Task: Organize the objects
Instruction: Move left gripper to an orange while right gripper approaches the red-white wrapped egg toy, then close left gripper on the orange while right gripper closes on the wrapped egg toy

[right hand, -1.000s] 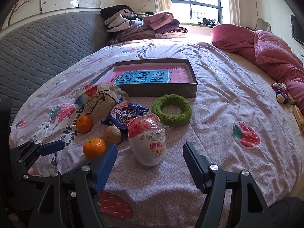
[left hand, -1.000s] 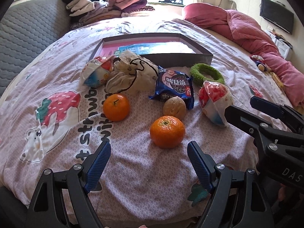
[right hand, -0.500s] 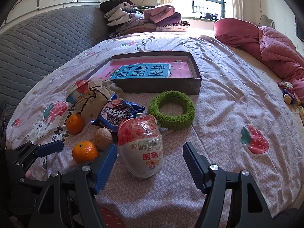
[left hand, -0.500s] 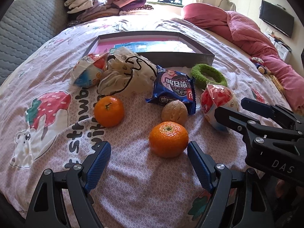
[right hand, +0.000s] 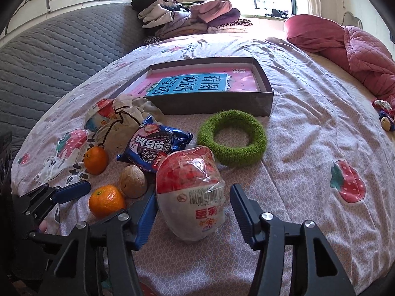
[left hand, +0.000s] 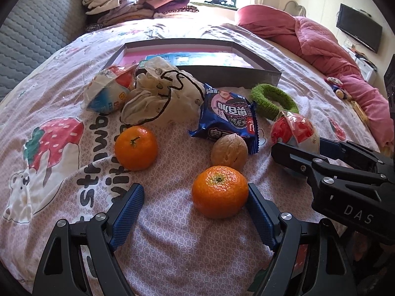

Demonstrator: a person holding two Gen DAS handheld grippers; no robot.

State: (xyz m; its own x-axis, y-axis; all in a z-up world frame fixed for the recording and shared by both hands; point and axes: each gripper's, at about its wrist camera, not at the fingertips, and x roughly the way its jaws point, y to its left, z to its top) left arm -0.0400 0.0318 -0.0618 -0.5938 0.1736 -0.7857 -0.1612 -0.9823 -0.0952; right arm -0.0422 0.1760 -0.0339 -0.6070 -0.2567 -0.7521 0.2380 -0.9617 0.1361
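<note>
On the bed lie two oranges, a walnut (left hand: 229, 152), a blue cookie packet (left hand: 226, 119), a white drawstring pouch (left hand: 163, 96), a green ring (right hand: 232, 138) and two red-and-white wrapped snacks. My left gripper (left hand: 195, 206) is open, low over the sheet; the near orange (left hand: 219, 192) lies between its fingers, against the right pad. My right gripper (right hand: 192, 215) is open around the near wrapped snack (right hand: 193, 192). A shallow dark box (right hand: 217, 98) with a pink and blue sheet inside sits behind the objects.
The second orange (left hand: 135, 148) and second wrapped snack (left hand: 109, 88) lie to the left. Folded clothes (right hand: 187, 17) are stacked at the headboard. A pink quilt (right hand: 345, 49) and small toys (right hand: 384, 116) lie on the right side.
Both grippers have moved forward and down toward the objects. The near orange now lies between the left fingers and the wrapped snack between the right fingers. Both stay open.
</note>
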